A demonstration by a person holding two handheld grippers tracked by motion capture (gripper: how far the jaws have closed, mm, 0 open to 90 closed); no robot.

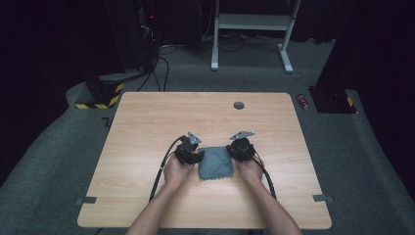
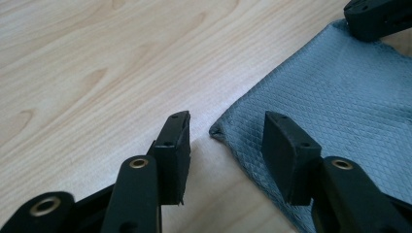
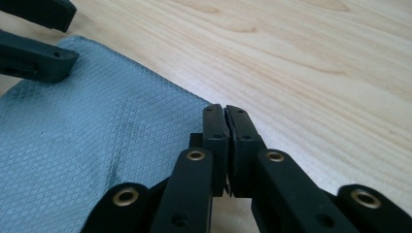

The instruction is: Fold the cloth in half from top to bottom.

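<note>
High view, table: your pale wooden table with rounded corners [image 1: 147, 117] carries a folded grey-blue quilted cloth [image 1: 215, 163] near its middle, a little toward your side.
High view, arms: both your forearms come up from the bottom edge and angle inward, one hand at each side of the cloth.
High view, left gripper: your black left gripper [image 1: 192, 155] sits at the cloth's left edge, grey three-cornered plate on top, cable trailing back along your forearm.
High view, right gripper: your black right gripper [image 1: 238, 150] sits at the cloth's upper right corner, tilted inward.
Left gripper view, jaws: your left gripper [image 2: 226, 133] has its jaws partly open, low over the table; a cloth [image 2: 335, 97] corner lies in the gap, one pad over the cloth, the other over bare wood. Nothing is gripped.
Left gripper view, far side: your other gripper shows at the cloth's far corner.
Right gripper view, jaws: your right gripper [image 3: 226, 114] has its jaws pressed together at the cloth [image 3: 87, 145] edge; you cannot tell whether fabric is pinched between them.
</note>
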